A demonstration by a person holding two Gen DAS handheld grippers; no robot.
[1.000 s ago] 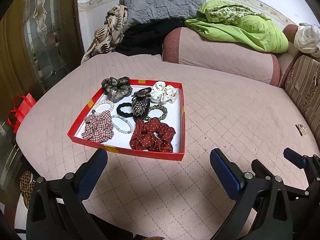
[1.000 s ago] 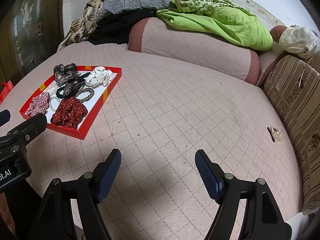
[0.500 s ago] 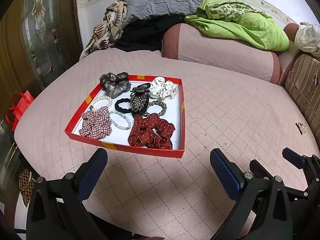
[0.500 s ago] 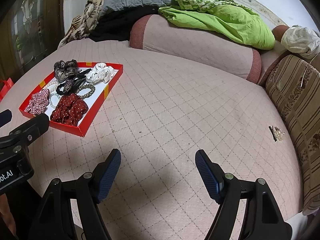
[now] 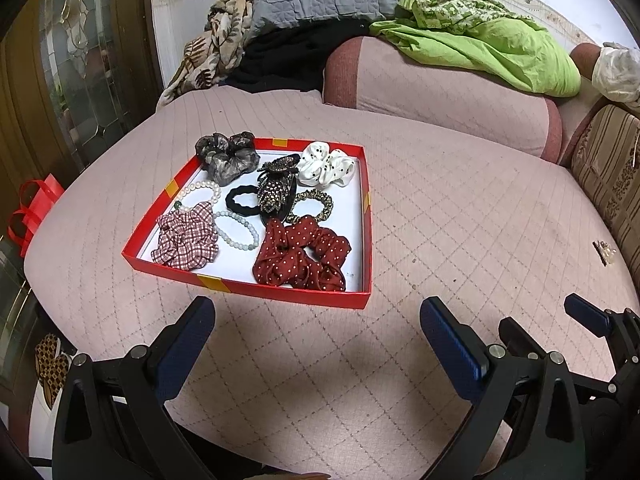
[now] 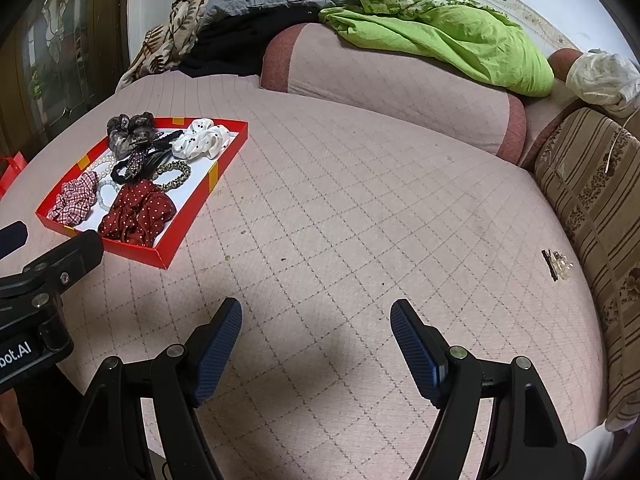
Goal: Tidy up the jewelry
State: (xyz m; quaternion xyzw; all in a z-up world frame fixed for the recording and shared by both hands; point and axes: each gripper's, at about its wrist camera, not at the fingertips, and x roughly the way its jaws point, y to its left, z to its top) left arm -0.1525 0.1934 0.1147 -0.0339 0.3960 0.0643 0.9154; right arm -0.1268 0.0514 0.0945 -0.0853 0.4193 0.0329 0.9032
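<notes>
Right wrist: left claw (image 6: 12, 240) housing reads "bot.AI"; both claws spread, empty; right claw (image 6: 316, 332).

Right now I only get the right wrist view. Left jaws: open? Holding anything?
Observer: Open, nothing between them. The left gripper hangs above the bedcover, short of the red tray.
Operator: What's under the hair clip?
Observer: A black hair tie, lying as a flat ring. The hair clip overlaps its right side.
Operator: Anything left of the bed?
Observer: A red bag, low beside it.
</notes>
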